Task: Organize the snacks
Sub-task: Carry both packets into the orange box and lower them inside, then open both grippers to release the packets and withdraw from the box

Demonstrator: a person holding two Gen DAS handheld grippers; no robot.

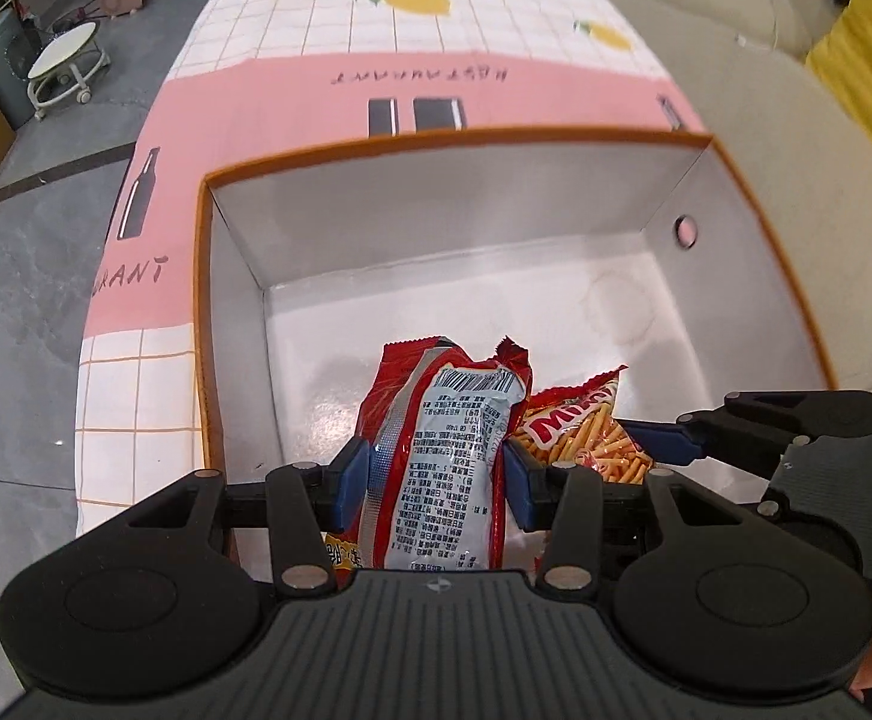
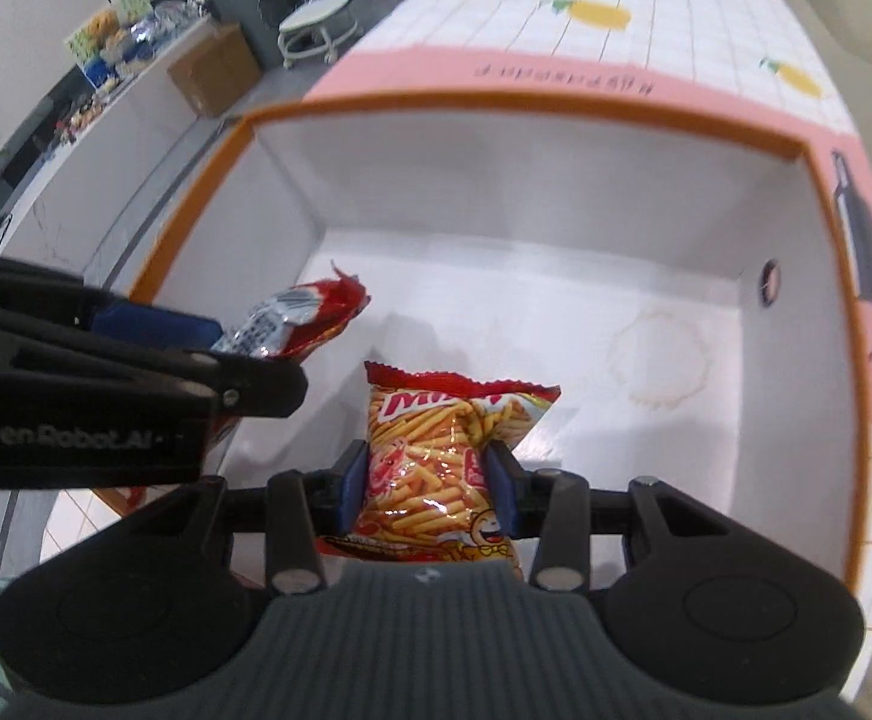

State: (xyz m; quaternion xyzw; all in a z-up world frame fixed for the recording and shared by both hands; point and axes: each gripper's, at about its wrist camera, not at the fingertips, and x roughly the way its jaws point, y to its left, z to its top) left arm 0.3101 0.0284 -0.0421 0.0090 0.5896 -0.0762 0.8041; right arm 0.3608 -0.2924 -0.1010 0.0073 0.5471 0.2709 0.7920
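Observation:
My left gripper (image 1: pixel 436 474) is shut on a red snack bag (image 1: pixel 442 462), its printed silver back facing me, held over the near part of a white box with an orange rim (image 1: pixel 436 141). My right gripper (image 2: pixel 430 483) is shut on a red bag of orange stick snacks (image 2: pixel 436 462), held inside the same box (image 2: pixel 496 105) just right of the left gripper. The stick snack bag also shows in the left wrist view (image 1: pixel 586 432), and the left gripper's bag in the right wrist view (image 2: pixel 298 318). The box floor beyond the two bags is bare white.
The box stands on a table with a pink and white tiled cloth with lemon prints (image 1: pixel 412 0). A beige sofa with a yellow cushion (image 1: pixel 868 42) is on the right. A small white stool (image 1: pixel 67 66), a bin and a cardboard box (image 2: pixel 214 69) stand on the floor at left.

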